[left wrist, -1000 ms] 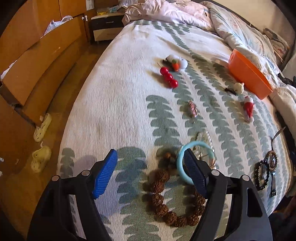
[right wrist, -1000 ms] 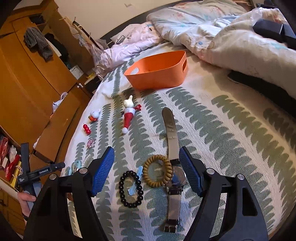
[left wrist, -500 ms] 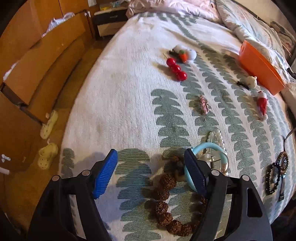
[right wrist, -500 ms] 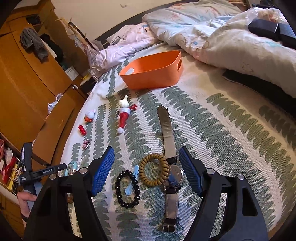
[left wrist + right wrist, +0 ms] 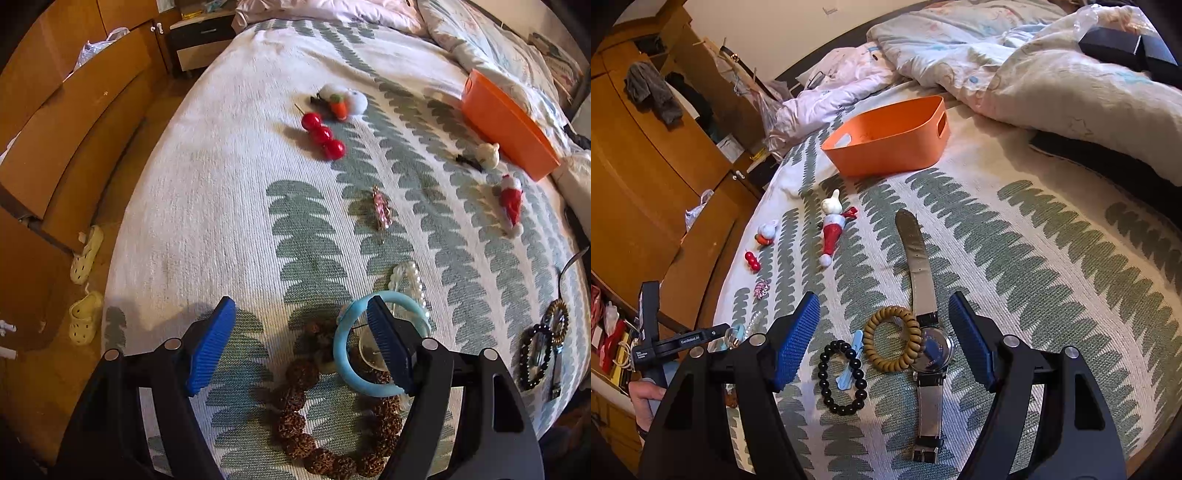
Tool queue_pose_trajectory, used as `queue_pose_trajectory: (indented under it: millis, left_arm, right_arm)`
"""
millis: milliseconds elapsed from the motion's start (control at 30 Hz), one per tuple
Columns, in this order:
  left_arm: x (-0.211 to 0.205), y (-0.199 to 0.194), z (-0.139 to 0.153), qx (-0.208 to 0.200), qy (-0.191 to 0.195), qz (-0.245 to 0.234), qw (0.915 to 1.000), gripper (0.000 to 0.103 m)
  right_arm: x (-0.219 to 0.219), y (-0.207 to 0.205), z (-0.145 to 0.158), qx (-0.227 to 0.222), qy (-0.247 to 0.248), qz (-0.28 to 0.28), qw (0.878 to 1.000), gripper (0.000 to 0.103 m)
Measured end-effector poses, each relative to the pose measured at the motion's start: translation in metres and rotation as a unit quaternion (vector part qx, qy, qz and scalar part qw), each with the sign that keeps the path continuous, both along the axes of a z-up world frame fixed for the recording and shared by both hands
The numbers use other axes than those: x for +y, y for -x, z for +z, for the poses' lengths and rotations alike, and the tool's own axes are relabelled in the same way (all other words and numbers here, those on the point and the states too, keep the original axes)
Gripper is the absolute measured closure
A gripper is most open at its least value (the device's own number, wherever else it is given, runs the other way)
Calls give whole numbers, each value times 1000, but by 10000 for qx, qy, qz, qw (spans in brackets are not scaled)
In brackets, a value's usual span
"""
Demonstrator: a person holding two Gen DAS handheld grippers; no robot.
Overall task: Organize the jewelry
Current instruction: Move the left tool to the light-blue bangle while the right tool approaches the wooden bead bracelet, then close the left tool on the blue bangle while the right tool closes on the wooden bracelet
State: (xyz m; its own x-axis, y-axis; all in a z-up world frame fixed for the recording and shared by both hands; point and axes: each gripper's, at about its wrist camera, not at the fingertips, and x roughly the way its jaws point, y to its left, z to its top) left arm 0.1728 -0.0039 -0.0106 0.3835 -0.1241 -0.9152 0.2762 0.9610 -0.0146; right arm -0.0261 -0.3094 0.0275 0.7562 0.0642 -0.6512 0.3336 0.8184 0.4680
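My left gripper [image 5: 300,306] is open and tilted steeply down over the bed's near edge. A brown seed-bead bracelet [image 5: 295,424] lies under and between its fingers. Its right finger covers part of a light blue bangle [image 5: 341,354], and a pearl string [image 5: 410,280] lies just beyond. My right gripper [image 5: 883,299] is open above a tan coil hair tie [image 5: 892,339], a wristwatch [image 5: 932,349] and a black bead bracelet [image 5: 844,376] with a small blue clip [image 5: 849,371]. Neither gripper holds anything. An orange basket [image 5: 886,144] stands further up the bed.
Red cherry beads [image 5: 323,134], a snowman clip [image 5: 343,99], a pink hair clip [image 5: 382,208] and a Santa-hat clip [image 5: 511,201] lie scattered on the leaf-patterned bedspread [image 5: 221,206]. A rumpled duvet [image 5: 1071,85] lies behind the basket. Wooden cabinets [image 5: 55,129] and slippers [image 5: 85,254] flank the bed's left edge.
The left gripper has moved forward and down, so the bangle and seed beads sit closer under its right finger. The right gripper has stayed in place.
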Motion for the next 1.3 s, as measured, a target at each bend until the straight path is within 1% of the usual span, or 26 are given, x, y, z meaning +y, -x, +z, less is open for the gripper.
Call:
queue_pose_trajectory:
  millis: [133,333,467,500,533,600,633,667,733,767,800,933,1100,1200,1300]
  left_arm:
    - [-3,1,-2,-28,-81,-28,10000,29]
    - [-3,2,-3,-44,-131,-30,9999,30]
    - [-4,4,-4,-63,-226,-24,9997,31]
    - [-3,5,-5,-48,-213,-16,9998,34]
    - [-3,5,-5,-30,-223,-19,9997,41]
    - [-4,7,-9,43,-253,-57,9997,47]
    - [-4,8,-10,42,-255,-70,9996,48]
    - [-4,9,-10,51,-273,-79,9996,48]
    - [-5,8,-14,204,-238,-121,9994,56]
    - [-6,8,-16,231,-224,-112,9994,57]
    - [-6,8,-16,220,-230,-99,9994,57]
    - [-5,8,-17,248,-184,-97,9995,57]
    - [-5,5,-18,302,-95,-76,9995,57]
    - [-6,3,-19,306,-77,-67,9995,57]
    - [-5,2,-19,321,-39,-39,9995,57]
  right_arm:
    - [0,-1,-1,54,47,-34,10000,28]
    - [-3,-3,-5,126,-37,-94,9999,28]
    - [4,-9,-7,195,-20,108,9997,28]
    - [8,-12,-8,235,48,188,9995,28]
    - [12,-13,-8,272,109,250,9993,29]
    - [18,-16,-9,380,245,332,9984,30]
    - [20,-17,-10,431,308,352,9980,32]
    - [23,-19,-12,491,366,365,9975,36]
    - [26,-20,-14,562,419,372,9969,42]
    - [27,-22,-15,624,460,386,9962,48]
    - [29,-23,-17,690,496,398,9956,50]
    - [31,-27,-26,889,512,439,9938,51]
    - [37,-29,-29,1047,816,411,9903,51]
    - [42,-32,-33,1149,948,464,9877,56]
    - [46,-34,-35,1208,1104,508,9852,66]
